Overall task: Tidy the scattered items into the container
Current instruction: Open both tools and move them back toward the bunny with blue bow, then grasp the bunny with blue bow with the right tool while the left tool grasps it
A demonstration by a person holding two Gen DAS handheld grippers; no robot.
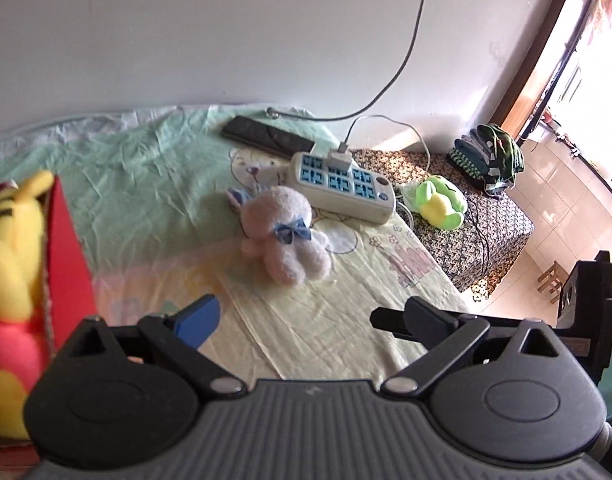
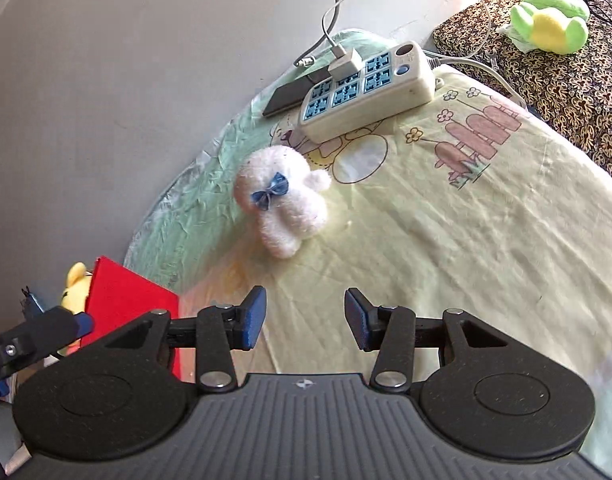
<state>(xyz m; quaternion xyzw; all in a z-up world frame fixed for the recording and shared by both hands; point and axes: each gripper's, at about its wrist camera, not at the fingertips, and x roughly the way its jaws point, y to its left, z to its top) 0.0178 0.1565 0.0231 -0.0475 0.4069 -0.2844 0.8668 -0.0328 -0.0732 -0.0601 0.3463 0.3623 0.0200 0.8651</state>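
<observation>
A white plush toy with a blue bow (image 1: 286,236) lies on the bed sheet, also in the right wrist view (image 2: 284,202). A red box (image 1: 68,256) stands at the left with a yellow and pink plush (image 1: 12,264) inside; both show in the right wrist view, the box (image 2: 126,300) and the plush (image 2: 76,284). A green and yellow frog plush (image 1: 440,202) lies on a patterned cover, also at top right in the right wrist view (image 2: 552,20). My left gripper (image 1: 294,322) is open and empty, short of the white plush. My right gripper (image 2: 304,318) is open and empty.
A white power strip (image 1: 342,186) with a plugged charger and a dark phone (image 1: 266,136) lie near the wall. A pile of folded clothes (image 1: 488,156) sits on the patterned cover (image 1: 486,236). A small wooden stool (image 1: 552,282) stands on the tiled floor.
</observation>
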